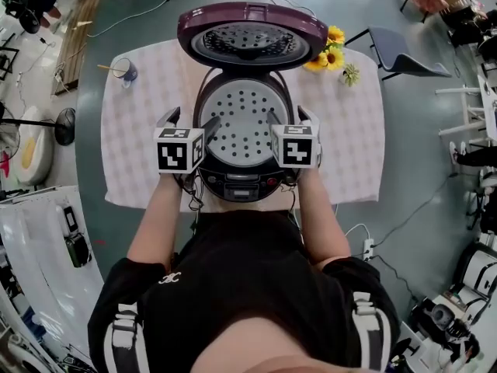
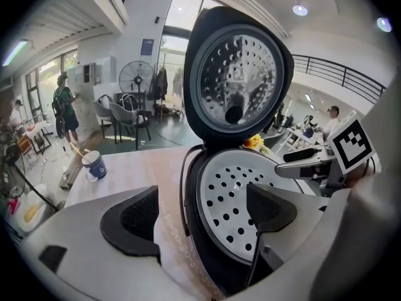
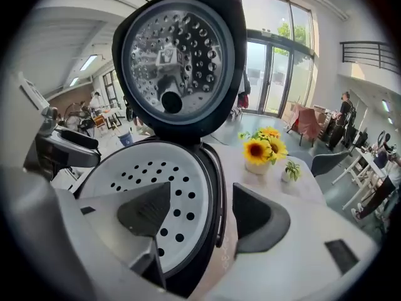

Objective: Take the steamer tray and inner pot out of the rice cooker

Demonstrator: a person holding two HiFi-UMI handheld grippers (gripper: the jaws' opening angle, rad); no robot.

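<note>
While the rice cooker (image 1: 247,179) stands open on the tabletop (image 1: 140,154), the white perforated steamer tray (image 1: 245,127) sits in its mouth; the left claw (image 1: 192,120) is spread wide astride the cooker's left rim; the right claw (image 1: 289,116) gapes likewise astride the right rim, gripping nothing.

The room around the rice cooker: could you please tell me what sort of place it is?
Probably an open lab or workshop hall, not a home kitchen. The rice cooker sits on a cloth-covered table with a power strip on the bare floor, and a pedestal fan and mezzanine railing stand behind.
</note>
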